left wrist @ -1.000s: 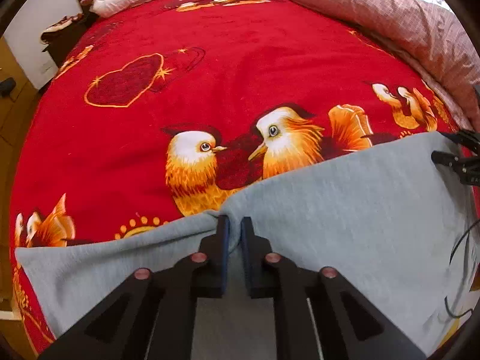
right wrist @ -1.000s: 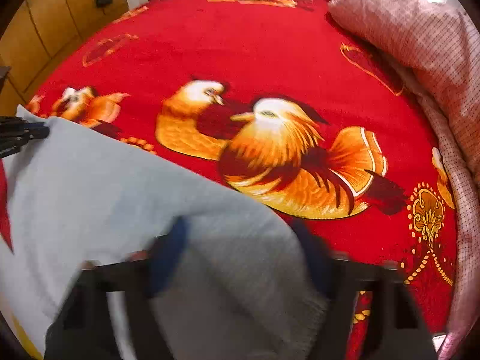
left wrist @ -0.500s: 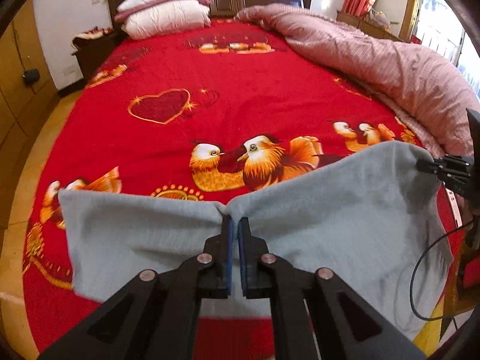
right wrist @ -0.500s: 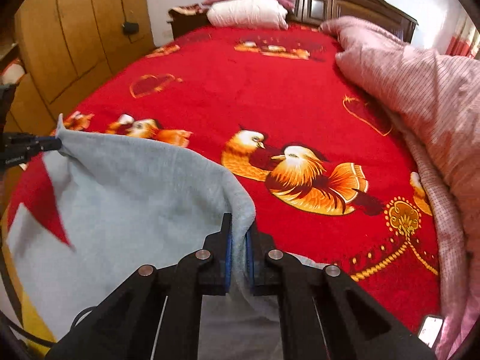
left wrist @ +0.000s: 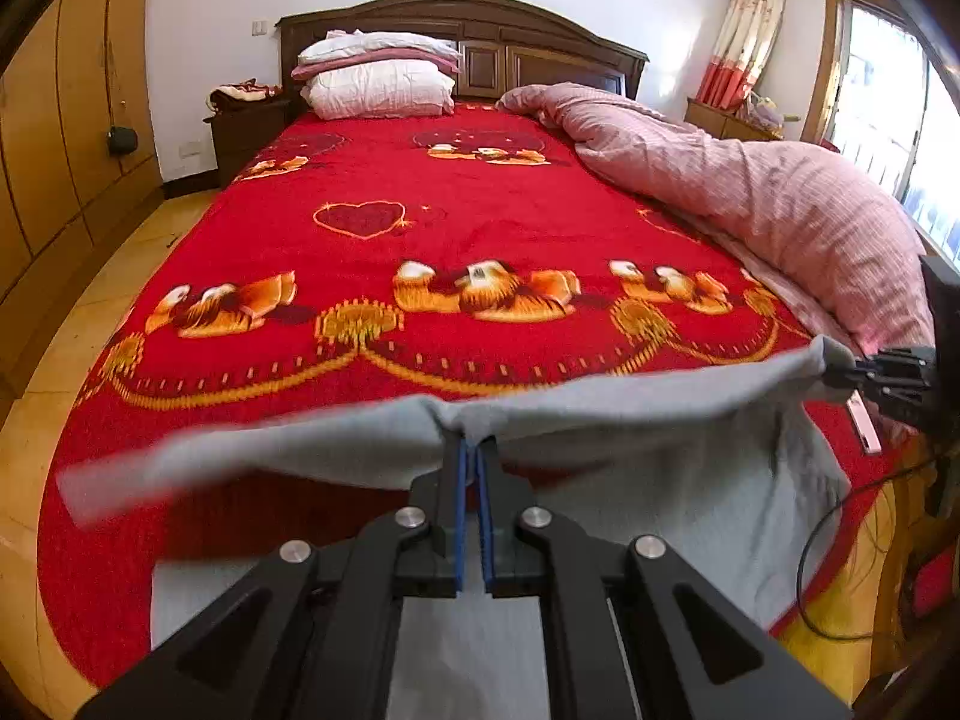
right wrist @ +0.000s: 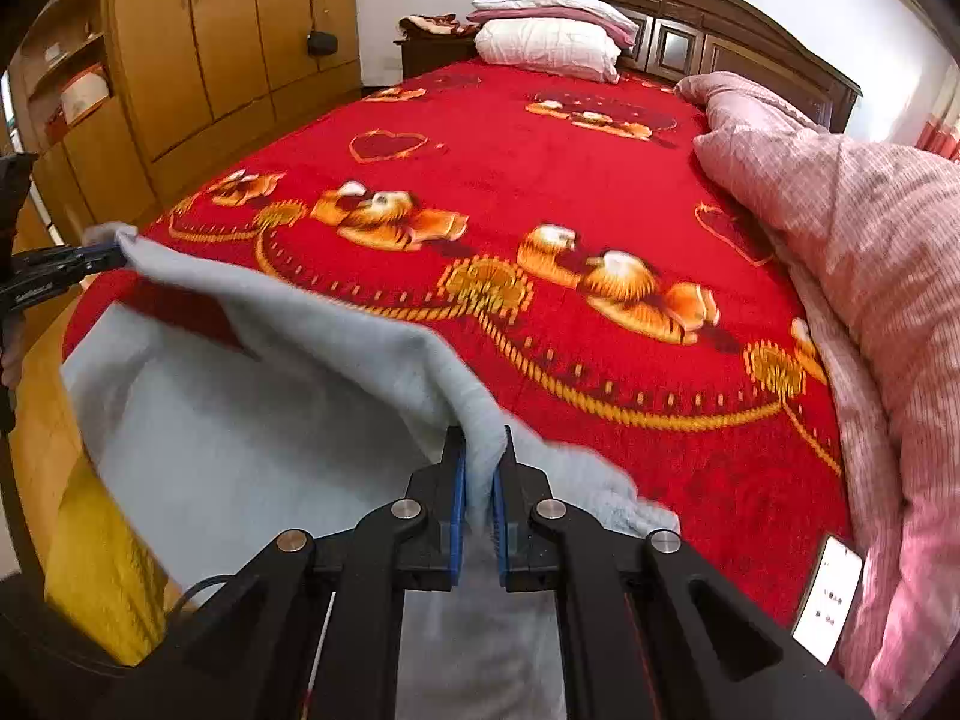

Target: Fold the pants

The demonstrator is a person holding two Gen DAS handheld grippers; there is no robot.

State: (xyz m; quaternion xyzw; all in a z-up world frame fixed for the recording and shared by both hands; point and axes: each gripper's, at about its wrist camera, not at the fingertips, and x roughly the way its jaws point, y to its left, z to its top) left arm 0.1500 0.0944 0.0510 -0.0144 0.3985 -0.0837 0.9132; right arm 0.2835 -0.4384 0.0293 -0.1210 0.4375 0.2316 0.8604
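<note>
Light grey pants hang lifted over the near end of the red bed, their top edge stretched between my two grippers. My left gripper is shut on that edge near its middle-left, where the cloth puckers above the blue pads. My right gripper is shut on a fold of the same pants. In the left wrist view the right gripper pinches the far right corner. The left gripper appears at the left edge of the right wrist view, shut on the other corner. Below the grippers the cloth is hidden.
A red bedspread with bird and heart prints covers the bed. A pink quilt is heaped along its right side and pillows sit at the headboard. A phone lies at the bed's near right corner. Wooden wardrobes line the left wall.
Both grippers rose and drew back toward the foot of the bed, lifting the pants off the bedspread. The right gripper's jaws, wide a second ago, closed on the cloth.
</note>
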